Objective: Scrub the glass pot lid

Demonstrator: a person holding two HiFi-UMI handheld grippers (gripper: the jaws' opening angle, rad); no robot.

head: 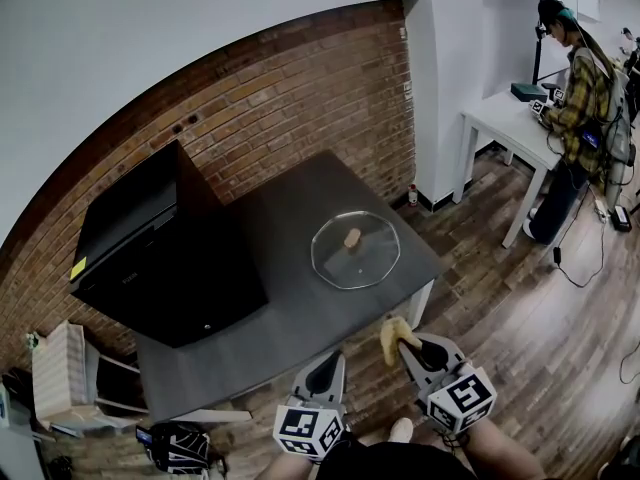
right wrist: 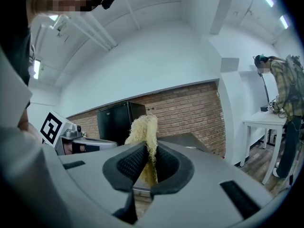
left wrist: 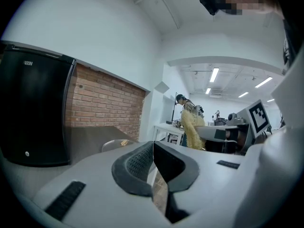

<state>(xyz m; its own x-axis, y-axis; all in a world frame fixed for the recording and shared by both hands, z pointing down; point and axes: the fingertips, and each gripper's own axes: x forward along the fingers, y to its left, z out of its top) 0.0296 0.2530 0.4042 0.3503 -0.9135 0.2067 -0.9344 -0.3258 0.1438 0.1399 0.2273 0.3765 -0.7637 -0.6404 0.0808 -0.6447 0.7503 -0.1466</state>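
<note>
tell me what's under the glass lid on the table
Only the dark tabletop shows through the glass pot lid, which lies flat on it. The small patch beneath its tan knob is covered, so that spot cannot be seen.

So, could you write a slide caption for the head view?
Right claw grips a yellow scrubber; left claw shut, empty; glass pot lid lies on grey table.

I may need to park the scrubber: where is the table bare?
Bare tabletop runs along the near edge, between the black fridge and the glass lid; another patch lies behind the lid, toward the brick wall. The fridge fills the left side.
</note>
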